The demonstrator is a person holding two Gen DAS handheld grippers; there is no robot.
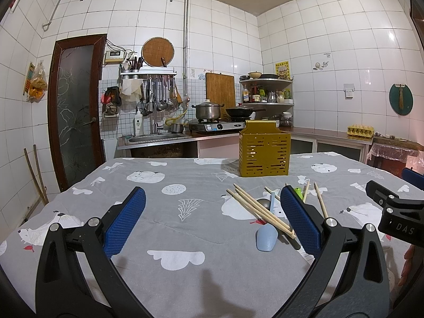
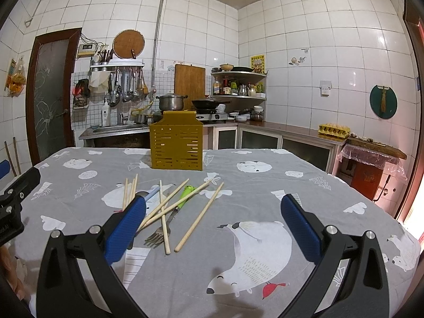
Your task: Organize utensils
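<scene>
A yellow slotted utensil holder [image 1: 263, 152] [image 2: 176, 145] stands upright at the far side of the table. Loose utensils lie in a heap on the grey cloth: several wooden chopsticks [image 1: 258, 208] [image 2: 198, 217], a pale blue spoon [image 1: 267, 235], a fork with a green handle [image 2: 169, 218] and a dark metal spoon [image 1: 262, 203]. My left gripper [image 1: 212, 220] is open over bare cloth, its right finger [image 1: 299, 220] partly hiding the heap. My right gripper [image 2: 213, 224] is open, the heap lying by its left finger [image 2: 127, 228].
The table [image 2: 304, 175] carries a grey cloth printed with polar bears. Behind it run a kitchen counter [image 1: 318, 132] with sink, stove, pots and an egg tray [image 2: 334, 129]. A brown door [image 1: 75, 106] is at the far left. Each gripper shows at the edge of the other's view.
</scene>
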